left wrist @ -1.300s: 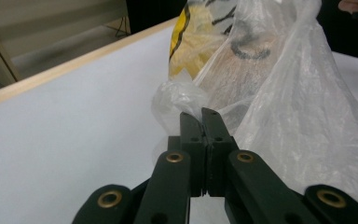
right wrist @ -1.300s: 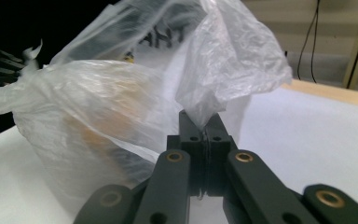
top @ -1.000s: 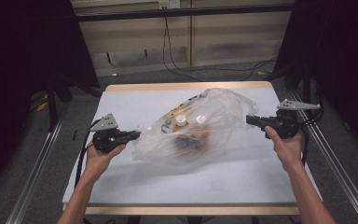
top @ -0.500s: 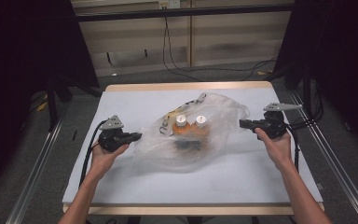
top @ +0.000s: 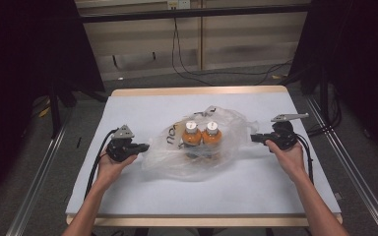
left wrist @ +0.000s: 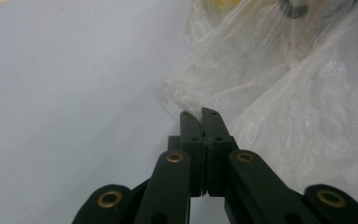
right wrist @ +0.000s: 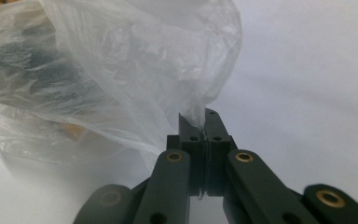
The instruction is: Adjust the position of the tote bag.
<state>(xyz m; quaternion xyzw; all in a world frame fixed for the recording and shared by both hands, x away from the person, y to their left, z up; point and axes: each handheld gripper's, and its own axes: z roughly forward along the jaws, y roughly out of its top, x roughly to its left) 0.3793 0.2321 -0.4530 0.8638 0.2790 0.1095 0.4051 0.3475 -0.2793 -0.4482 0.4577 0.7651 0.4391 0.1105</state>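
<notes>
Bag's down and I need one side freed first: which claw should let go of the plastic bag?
Probably the left claw: it grips slack plastic bag by the table. The right claw holds a raised fold.

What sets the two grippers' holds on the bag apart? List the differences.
The left gripper pinches the plastic bag at its left edge, the right gripper at its right. The left gripper sits nearer the person, the right farther up the table. Both are shut on thin film, with the bottles between them.

2 bottles [top: 201, 133] in bag [top: 236, 123], on table [top: 142, 105]
</notes>
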